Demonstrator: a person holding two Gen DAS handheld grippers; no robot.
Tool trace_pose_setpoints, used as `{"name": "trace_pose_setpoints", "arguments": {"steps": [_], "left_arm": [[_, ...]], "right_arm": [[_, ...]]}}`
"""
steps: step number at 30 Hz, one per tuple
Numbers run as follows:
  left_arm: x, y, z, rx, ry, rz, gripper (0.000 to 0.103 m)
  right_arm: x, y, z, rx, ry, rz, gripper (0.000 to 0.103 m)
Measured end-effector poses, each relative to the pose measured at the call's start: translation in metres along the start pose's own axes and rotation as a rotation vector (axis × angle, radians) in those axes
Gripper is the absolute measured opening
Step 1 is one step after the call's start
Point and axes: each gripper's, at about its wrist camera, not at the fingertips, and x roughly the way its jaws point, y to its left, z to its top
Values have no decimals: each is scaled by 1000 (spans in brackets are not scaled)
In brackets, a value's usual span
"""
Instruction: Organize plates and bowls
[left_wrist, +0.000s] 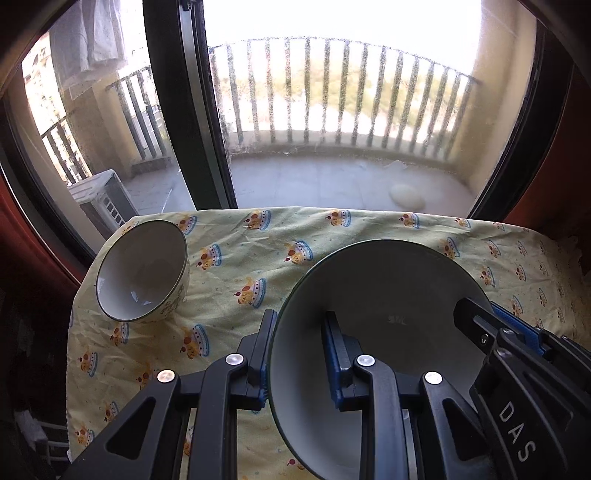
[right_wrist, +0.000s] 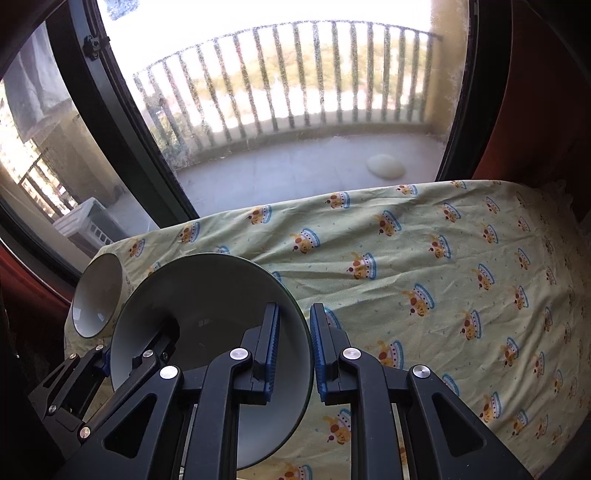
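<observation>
Grey plate (left_wrist: 376, 295) clamped by left tool (left_wrist: 301, 354) and right tool (right_wrist: 293, 350)

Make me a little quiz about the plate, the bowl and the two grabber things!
1. True or false: the left gripper and the right gripper both pinch the rim of the plate.
2. What lies inside the bowl? A) a spoon B) nothing C) a smaller bowl
3. Fill in: the table is covered with a pale yellow ___ printed with little cakes.

Key
1. True: each gripper has one finger inside the plate and one outside, on opposite edges.
2. B: the bowl is empty and stands apart from the plate.
3. cloth
</observation>
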Motion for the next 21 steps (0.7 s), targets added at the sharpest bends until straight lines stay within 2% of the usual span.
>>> {"name": "trace_pose_setpoints", "arguments": {"steps": [21], "left_arm": [[-64,-75,-41,-63,-34,41,23]], "right_arm": [[-76,-80,-22,-103,-44,40,20]]}}
